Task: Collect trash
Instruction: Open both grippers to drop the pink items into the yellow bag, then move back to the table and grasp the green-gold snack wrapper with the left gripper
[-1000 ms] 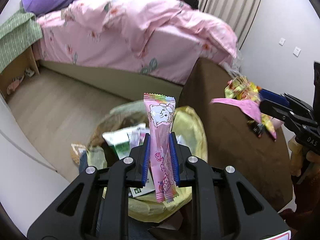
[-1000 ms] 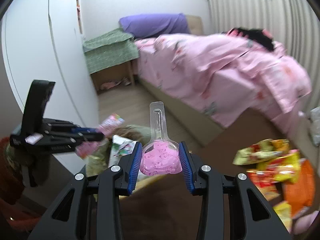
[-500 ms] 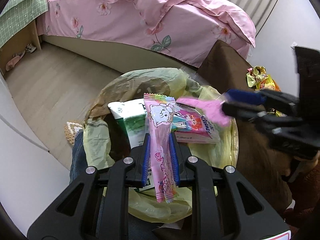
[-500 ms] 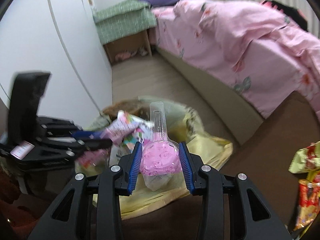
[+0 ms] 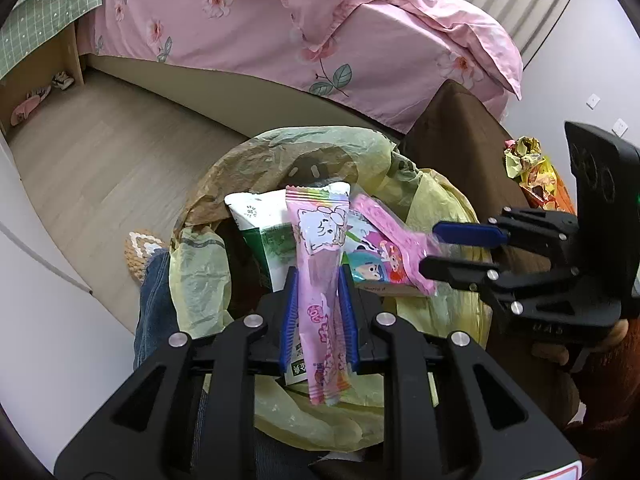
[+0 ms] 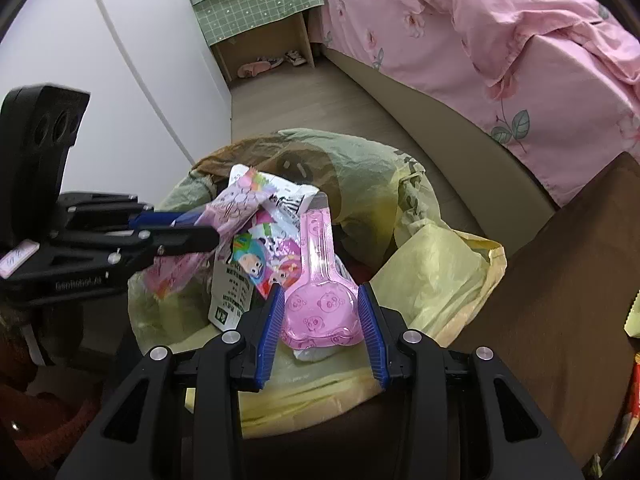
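My left gripper (image 5: 318, 312) is shut on a long pink candy wrapper (image 5: 320, 264) with a cartoon print, held upright over the bin lined with a yellow bag (image 5: 280, 160). The right gripper (image 6: 322, 316) is shut on a pink spoon-shaped plastic package (image 6: 320, 308), its clear handle pointing into the same yellow bag (image 6: 432, 276). Inside the bag lie a white-and-green pouch (image 5: 260, 224) and a cartoon-printed packet (image 5: 372, 264). Each gripper shows in the other's view, the right gripper (image 5: 448, 252) at the right and the left gripper (image 6: 188, 228) at the left.
A brown table (image 5: 452, 148) stands right of the bin, with several snack wrappers (image 5: 532, 168) on it. A bed with pink bedding (image 5: 320, 32) fills the back. Wooden floor (image 5: 120, 148) lies left of the bin, and a white cabinet (image 6: 132, 60) stands close by.
Both grippers have come down and now hang over the yellow bag. The right gripper swung from the table side across to the bin with its pink package.
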Demonstrator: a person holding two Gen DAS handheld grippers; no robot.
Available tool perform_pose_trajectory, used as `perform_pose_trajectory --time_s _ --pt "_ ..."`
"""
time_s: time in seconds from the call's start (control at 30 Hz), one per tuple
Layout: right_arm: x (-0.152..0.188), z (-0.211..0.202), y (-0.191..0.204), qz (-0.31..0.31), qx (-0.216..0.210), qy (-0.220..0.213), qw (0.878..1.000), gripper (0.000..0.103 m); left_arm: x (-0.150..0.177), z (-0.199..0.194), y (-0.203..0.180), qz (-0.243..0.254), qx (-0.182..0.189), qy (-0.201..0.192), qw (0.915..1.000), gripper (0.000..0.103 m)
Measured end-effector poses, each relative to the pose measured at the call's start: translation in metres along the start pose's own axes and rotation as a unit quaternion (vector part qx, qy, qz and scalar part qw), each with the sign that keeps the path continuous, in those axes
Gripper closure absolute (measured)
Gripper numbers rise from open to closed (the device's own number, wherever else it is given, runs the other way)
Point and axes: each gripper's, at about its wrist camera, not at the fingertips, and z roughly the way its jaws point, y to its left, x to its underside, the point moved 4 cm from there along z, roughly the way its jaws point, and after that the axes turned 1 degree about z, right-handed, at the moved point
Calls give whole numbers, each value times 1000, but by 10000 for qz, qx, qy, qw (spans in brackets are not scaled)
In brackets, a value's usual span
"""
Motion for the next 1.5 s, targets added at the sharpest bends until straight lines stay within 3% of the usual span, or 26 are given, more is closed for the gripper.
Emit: perform_pose_trajectory --time_s 0.1,0.17,0.27,0.33,0.6,0.77,0.9,1.0,1.13,1.23,1.4,1.5 --pt "3 -3 0 13 -10 -45 10000 66 0 1 2 -107 109 44 9999 83" --pt "4 -6 0 42 -39 -87 9999 65 -1 -2 4 -212 228 36 9995 75" --pt "5 -13 -2 125 -148 -166 9997 50 -6 -12 5 -334 270 -96 9990 65" --pt "6 -22 -3 196 -167 -291 9992 50 -12 -23 4 -352 197 -266 9988 60" --pt "18 -77 -12 380 3 -995 9943 42 -33 -56 -28 -30 -92 -729 9973 57" --pt "47 -130 -37 629 600 -1582 9836 42 -41 -66 -73 532 -237 -932 9939 55" --pt "84 -166 -66 1001 1210 -1797 9711 39 -42 -56 -123 1023 7 -825 9913 55" --pt "113 -190 -90 1409 1438 -1935 9602 39 -39 -43 -157 1323 243 -693 9885 55" --pt "167 -225 -127 2027 1803 -2157 9380 36 -31 -15 -210 1790 734 -485 9799 55" --pt "193 -238 -142 2191 1963 -2276 9282 32 -28 5 -249 2175 1050 -437 9694 54" --pt "231 -242 -171 2502 2047 -1925 9265 32 -41 39 -303 2712 1419 -451 9509 54" --pt "243 -240 -178 2519 2180 -1882 9239 31 -69 58 -322 2803 1313 -719 9482 54"
